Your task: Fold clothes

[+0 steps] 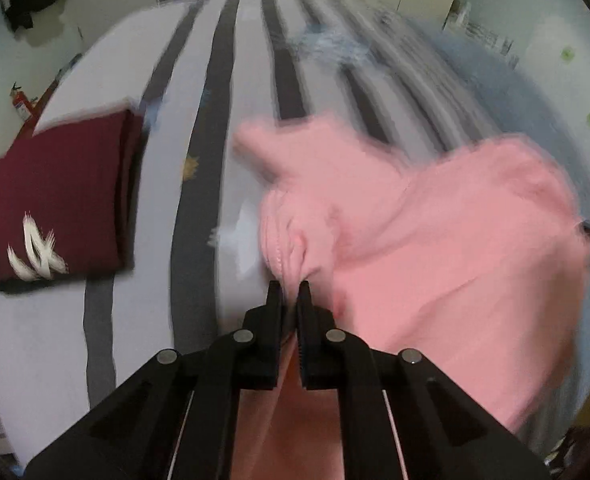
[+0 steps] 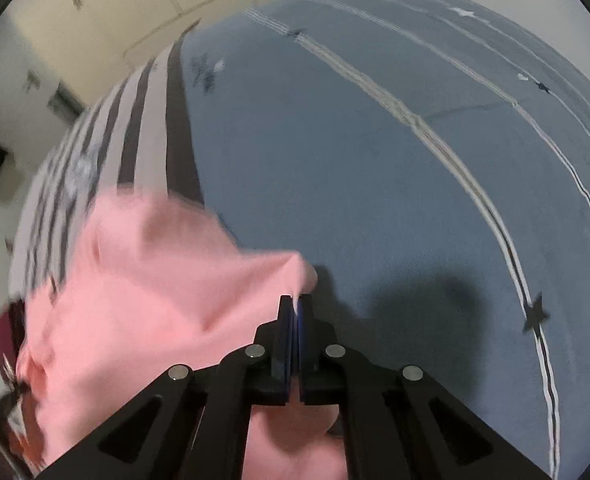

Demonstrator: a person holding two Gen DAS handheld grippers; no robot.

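Observation:
A pink garment (image 1: 435,240) hangs lifted over the bed, blurred by motion. My left gripper (image 1: 289,286) is shut on a bunched ribbed edge of it, and the cloth runs down between the fingers. In the right wrist view the same pink garment (image 2: 143,300) spreads to the left. My right gripper (image 2: 295,300) is shut on a corner of it, with cloth below the fingers too. A dark red folded garment (image 1: 55,208) with a white print lies flat on the bed at the left.
The bed cover has grey and white stripes (image 1: 215,100) on one side and plain blue with thin lines and stars (image 2: 375,160) on the other. A fire extinguisher (image 1: 21,100) stands by the wall at the left. Cupboard doors (image 2: 155,4) rise behind the bed.

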